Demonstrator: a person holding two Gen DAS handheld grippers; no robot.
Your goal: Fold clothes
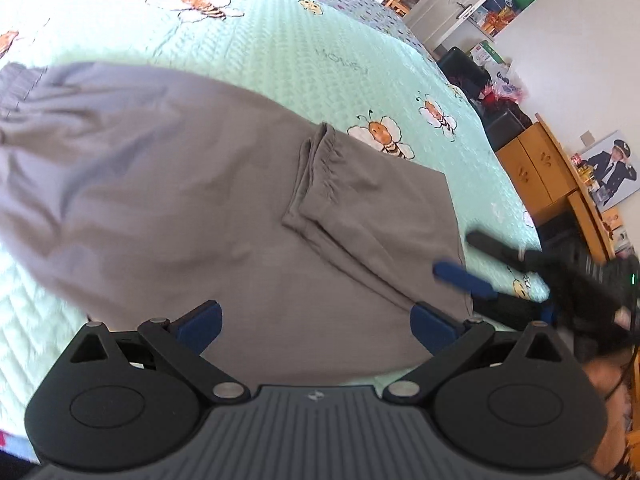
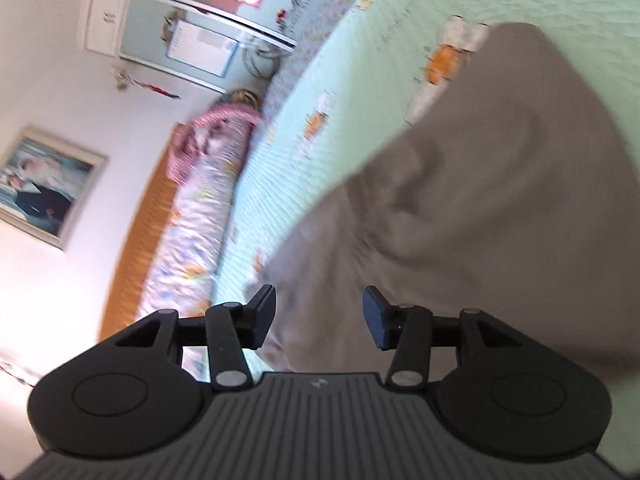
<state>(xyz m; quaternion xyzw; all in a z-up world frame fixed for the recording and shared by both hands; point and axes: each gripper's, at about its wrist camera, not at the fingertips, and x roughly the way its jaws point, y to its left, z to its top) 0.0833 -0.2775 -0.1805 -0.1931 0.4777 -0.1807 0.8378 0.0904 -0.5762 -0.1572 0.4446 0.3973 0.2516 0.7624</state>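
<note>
The grey trousers (image 1: 208, 184) run off the left edge of the left wrist view, where the gathered waistband blurs, and the nearest hem is hidden under the left tool's (image 1: 316, 324) own housing. In the right wrist view the same cloth is smeared by motion, so its folds cannot be read clearly, and its near part is cut off by the tool body. The trousers lie spread on the bed, with the two elastic leg cuffs (image 1: 316, 172) folded back on top of the cloth toward the right. The left tool points steeply down over the near edge of the trousers, its blue pads (image 1: 202, 322) wide apart with nothing pinched between them. The right tool (image 1: 456, 256) enters that view from the right, low over the trousers' right edge, its fingers apart and blurred; a bit of the person's hand (image 1: 608, 376) shows behind it. From its own camera the right tool (image 2: 320, 316) sits tilted over the cloth, pads parted and gripping nothing. The bed wears a pale green quilted bedspread (image 1: 280, 40) printed with cartoon bees. Far right stand wooden cabinets (image 1: 536, 168) and a framed portrait; a rolled floral quilt (image 2: 192, 216) lies along the wooden headboard.
</note>
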